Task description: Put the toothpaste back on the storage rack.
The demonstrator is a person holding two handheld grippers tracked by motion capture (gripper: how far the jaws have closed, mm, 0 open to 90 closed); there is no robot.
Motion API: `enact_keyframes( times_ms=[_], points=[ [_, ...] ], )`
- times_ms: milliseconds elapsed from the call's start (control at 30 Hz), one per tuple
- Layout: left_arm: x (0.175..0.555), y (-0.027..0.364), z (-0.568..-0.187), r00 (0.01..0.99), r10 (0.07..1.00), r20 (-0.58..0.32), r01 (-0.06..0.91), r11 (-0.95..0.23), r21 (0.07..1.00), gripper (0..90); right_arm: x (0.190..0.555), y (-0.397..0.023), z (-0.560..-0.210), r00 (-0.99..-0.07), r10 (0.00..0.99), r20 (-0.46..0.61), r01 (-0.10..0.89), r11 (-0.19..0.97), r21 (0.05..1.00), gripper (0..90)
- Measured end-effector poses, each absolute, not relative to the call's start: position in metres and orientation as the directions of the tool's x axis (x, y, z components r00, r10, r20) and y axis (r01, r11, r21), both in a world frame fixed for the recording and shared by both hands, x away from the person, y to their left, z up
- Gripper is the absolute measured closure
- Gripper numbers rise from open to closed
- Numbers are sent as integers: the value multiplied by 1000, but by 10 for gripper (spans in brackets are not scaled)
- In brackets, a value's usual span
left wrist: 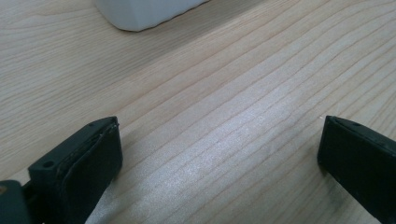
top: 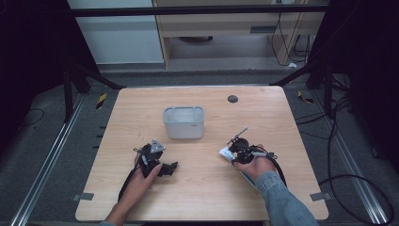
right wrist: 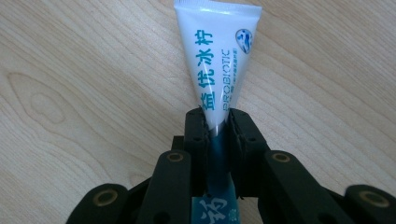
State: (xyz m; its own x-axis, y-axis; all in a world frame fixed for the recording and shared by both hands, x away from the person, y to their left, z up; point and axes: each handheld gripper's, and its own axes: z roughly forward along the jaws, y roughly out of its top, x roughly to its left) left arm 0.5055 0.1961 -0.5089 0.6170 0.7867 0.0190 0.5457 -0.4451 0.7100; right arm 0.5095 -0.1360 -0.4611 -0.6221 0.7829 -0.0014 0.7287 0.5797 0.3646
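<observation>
A white toothpaste tube [right wrist: 219, 60] with teal lettering lies flat on the wooden table [top: 207, 197]. My right gripper [right wrist: 217, 119] is shut on it, both pads pressing its narrower part, and the tube's wide crimped end points away from me. In the high view the right gripper [top: 234, 157] sits right of centre, with the tube [top: 226, 151] poking out to its left. My left gripper [top: 170, 167] rests low over the table at the left, its jaws open. Between the left gripper's [left wrist: 219, 140] jaws there is only bare wood.
A pale grey rectangular container [top: 183, 122] stands open-topped at the table's middle, beyond both grippers; its corner [left wrist: 140, 11] shows ahead of the left gripper. A small black round cap [top: 232, 99] is set into the table near the far edge. Cables lie on the floor at right.
</observation>
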Motion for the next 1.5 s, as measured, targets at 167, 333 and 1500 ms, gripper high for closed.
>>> enact_keyframes(
  times_ms=[167, 333, 1500],
  points=[
    [506, 196, -509, 617, 787, 19, 546, -445, 710, 0, 509, -140, -459, -617, 787, -16, 722, 574, 386, 796],
    [506, 196, -509, 617, 787, 19, 546, -445, 710, 0, 508, -150, -444, -619, 785, -30, 696, 566, 441, 801],
    [506, 196, -509, 617, 787, 19, 545, -445, 710, 0, 523, -180, -367, -546, 836, -42, 620, 437, 652, 808]
  ],
)
